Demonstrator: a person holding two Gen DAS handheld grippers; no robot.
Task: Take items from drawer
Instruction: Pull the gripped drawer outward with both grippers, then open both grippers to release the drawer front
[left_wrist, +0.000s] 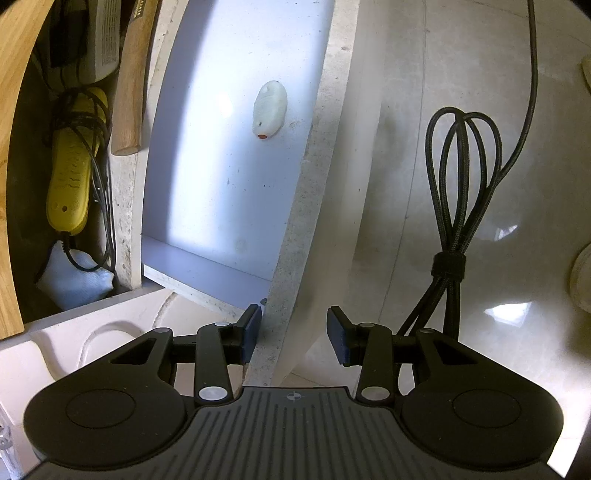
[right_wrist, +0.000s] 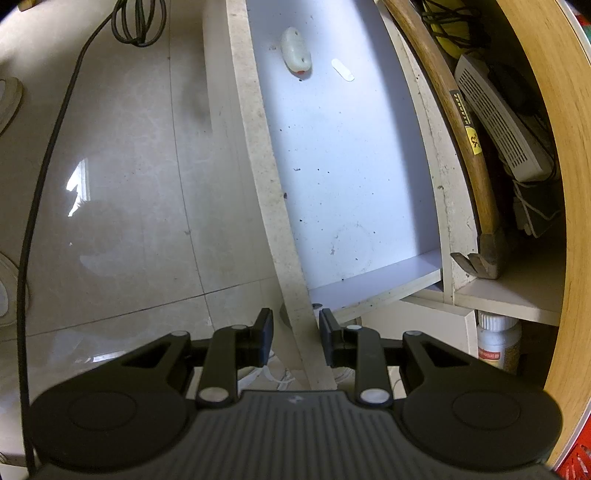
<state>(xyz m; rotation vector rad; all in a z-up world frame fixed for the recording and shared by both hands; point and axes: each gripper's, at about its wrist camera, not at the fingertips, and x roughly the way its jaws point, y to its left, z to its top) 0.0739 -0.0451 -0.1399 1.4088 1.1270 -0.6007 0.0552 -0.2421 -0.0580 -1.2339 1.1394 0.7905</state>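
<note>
Drawer (left_wrist: 229, 184) stands pulled out, a white fob (left_wrist: 270, 110) lying well ahead of both grippers; left gripper (left_wrist: 293, 334) and right gripper (right_wrist: 295, 338) straddle its front panel, jaws spread, probably steadying it.

Glossy pale floor tiles (right_wrist: 122, 192) throw back window glare, while the drawer (left_wrist: 221, 177) shows a smooth white laminate bottom and rough, speckled chipboard edges. Braided black cable (left_wrist: 458, 184) looks matt and woven; the hammer (right_wrist: 469, 147) has a varnished wooden handle and dull metal head.
</note>
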